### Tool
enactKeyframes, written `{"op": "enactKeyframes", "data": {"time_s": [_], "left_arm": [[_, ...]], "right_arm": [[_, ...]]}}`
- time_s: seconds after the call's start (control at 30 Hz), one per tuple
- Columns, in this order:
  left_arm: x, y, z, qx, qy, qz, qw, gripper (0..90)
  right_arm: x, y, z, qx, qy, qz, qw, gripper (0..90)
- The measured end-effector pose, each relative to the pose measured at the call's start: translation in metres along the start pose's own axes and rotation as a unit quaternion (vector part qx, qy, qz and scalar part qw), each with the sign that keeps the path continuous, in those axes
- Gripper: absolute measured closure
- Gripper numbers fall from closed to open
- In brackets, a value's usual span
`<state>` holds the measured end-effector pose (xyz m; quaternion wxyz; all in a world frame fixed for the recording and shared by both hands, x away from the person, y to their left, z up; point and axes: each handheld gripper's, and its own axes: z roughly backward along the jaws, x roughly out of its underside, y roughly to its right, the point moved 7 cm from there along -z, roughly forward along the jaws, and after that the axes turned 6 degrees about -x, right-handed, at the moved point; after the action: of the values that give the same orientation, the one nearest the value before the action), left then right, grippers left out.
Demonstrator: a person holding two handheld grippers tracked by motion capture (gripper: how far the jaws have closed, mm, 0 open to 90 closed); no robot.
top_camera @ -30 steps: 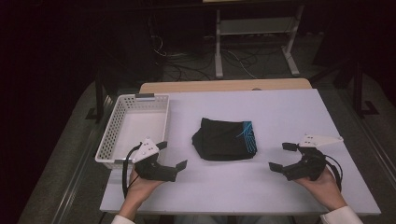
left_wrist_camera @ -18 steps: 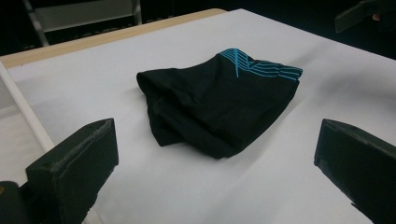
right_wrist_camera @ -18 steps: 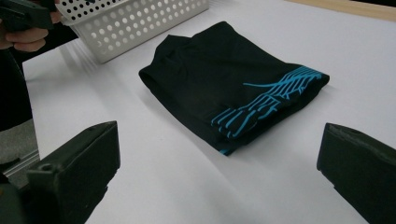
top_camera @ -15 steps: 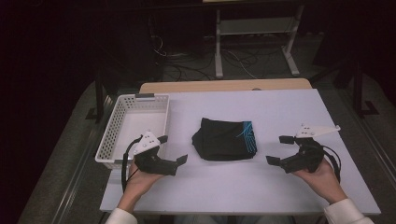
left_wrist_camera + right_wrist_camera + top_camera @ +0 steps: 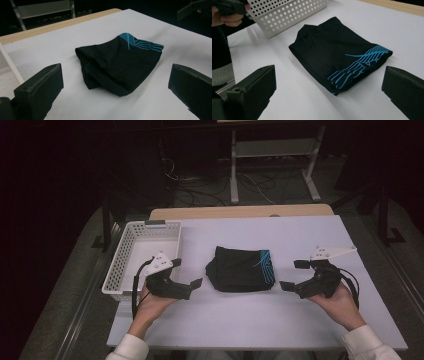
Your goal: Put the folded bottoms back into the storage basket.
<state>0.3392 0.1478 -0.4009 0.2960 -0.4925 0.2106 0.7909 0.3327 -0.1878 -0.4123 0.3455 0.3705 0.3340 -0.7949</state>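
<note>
A folded black garment [image 5: 241, 269] with turquoise stripes on one corner lies in the middle of the white table [image 5: 250, 320]. My left gripper [image 5: 186, 274] hovers just left of it, jaws wide open and empty, pointing toward the cloth. My right gripper [image 5: 294, 274] is held to the right of it, also open and empty, aimed at the striped edge. In the left gripper view the garment [image 5: 120, 66] lies ahead between the spread jaws. The right gripper view has the garment [image 5: 337, 52] ahead, stripes nearest.
A white perforated basket [image 5: 141, 255] stands at the table's left side, empty, just behind my left hand; its wall [image 5: 287, 15] appears in the right gripper view. A wooden strip [image 5: 240, 212] runs along the table's far edge. Beyond it are a metal stand [image 5: 272, 150] and cables on the floor.
Both grippers have moved inward toward the garment and lifted slightly off the table. The garment and basket have not moved.
</note>
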Motion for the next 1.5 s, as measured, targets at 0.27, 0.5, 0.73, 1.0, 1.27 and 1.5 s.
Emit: {"op": "enactKeyframes", "data": {"time_s": [0.27, 0.5, 0.73, 1.0, 1.27, 1.5], "left_arm": [[-0.008, -0.003, -0.008, 0.001, -0.003, -0.001, 1.0, 0.1], [-0.018, -0.003, -0.017, 0.004, -0.005, -0.006, 1.0, 0.0], [-0.023, -0.004, -0.026, 0.006, -0.007, -0.008, 0.9999, 0.1], [-0.029, -0.006, -0.038, 0.006, -0.011, -0.003, 0.9999, 0.1], [-0.034, -0.009, -0.05, 0.012, -0.02, -0.002, 0.9997, 0.1], [-0.037, -0.01, -0.06, 0.011, -0.031, -0.002, 0.9995, 0.1]], "right_arm": [[0.002, 0.008, -0.01, -0.003, -0.006, -0.009, 0.9999, 0.0], [0.003, 0.011, -0.018, -0.003, -0.016, -0.013, 0.9998, 0.0], [0.001, 0.013, -0.023, -0.003, -0.016, -0.017, 0.9997, 0.0], [-0.003, 0.018, -0.027, 0.0, -0.018, -0.025, 0.9995, 0.0], [-0.004, 0.024, -0.029, 0.012, -0.022, -0.035, 0.9991, 0.0], [-0.004, 0.028, -0.031, 0.012, -0.027, -0.043, 0.9986, 0.0]]}}
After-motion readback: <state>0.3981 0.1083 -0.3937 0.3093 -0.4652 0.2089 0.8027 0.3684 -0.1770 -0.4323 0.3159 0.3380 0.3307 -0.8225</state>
